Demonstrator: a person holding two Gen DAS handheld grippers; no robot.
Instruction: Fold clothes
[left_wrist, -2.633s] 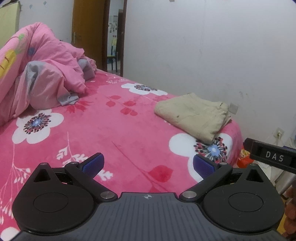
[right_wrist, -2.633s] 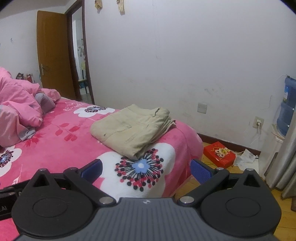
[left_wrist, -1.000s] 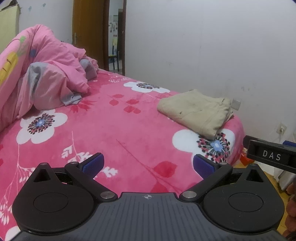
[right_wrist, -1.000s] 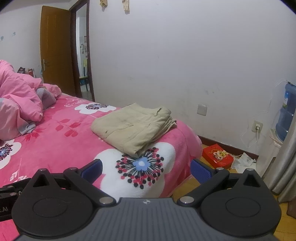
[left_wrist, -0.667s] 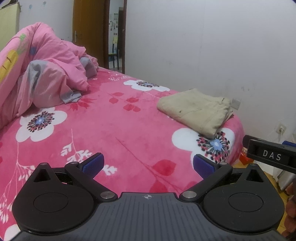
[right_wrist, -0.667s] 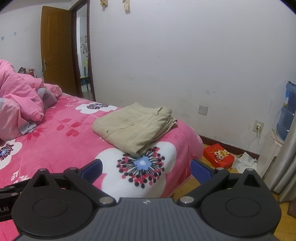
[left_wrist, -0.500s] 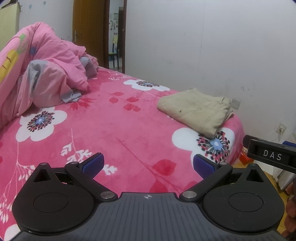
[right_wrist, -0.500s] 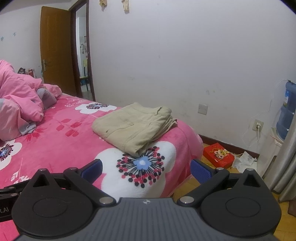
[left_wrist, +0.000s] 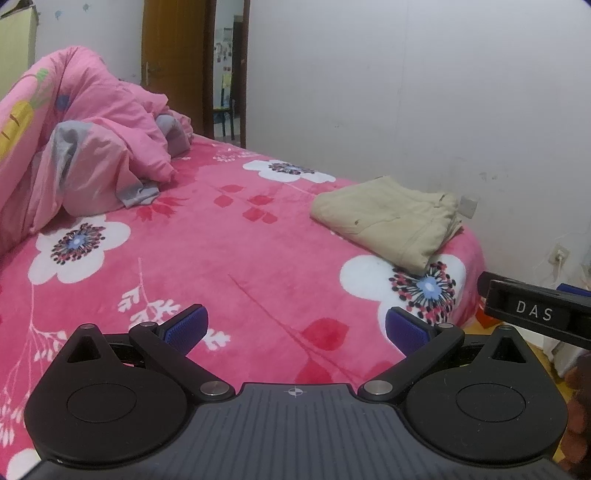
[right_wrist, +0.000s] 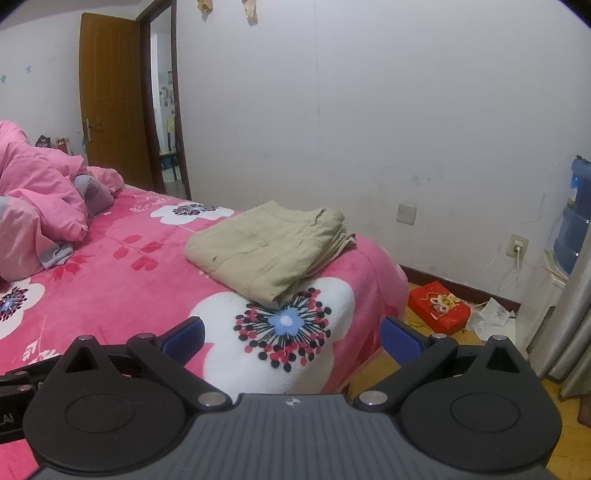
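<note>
A folded pair of khaki trousers lies near the far corner of the bed, on a pink floral blanket, with its nearest edge touching a white flower print. The left gripper hovers over the near part of the blanket with its blue-padded fingers spread wide and nothing between them; the trousers sit well ahead of it and off to its right. The right gripper is likewise wide and empty, held near the bed's corner, and the trousers lie ahead of it, slightly to the left of its centre line (neither gripper touches the fabric). A crumpled pink duvet is heaped at the far left of the bed, well apart from the trousers. On the floor beyond the corner lies a red box.
</note>
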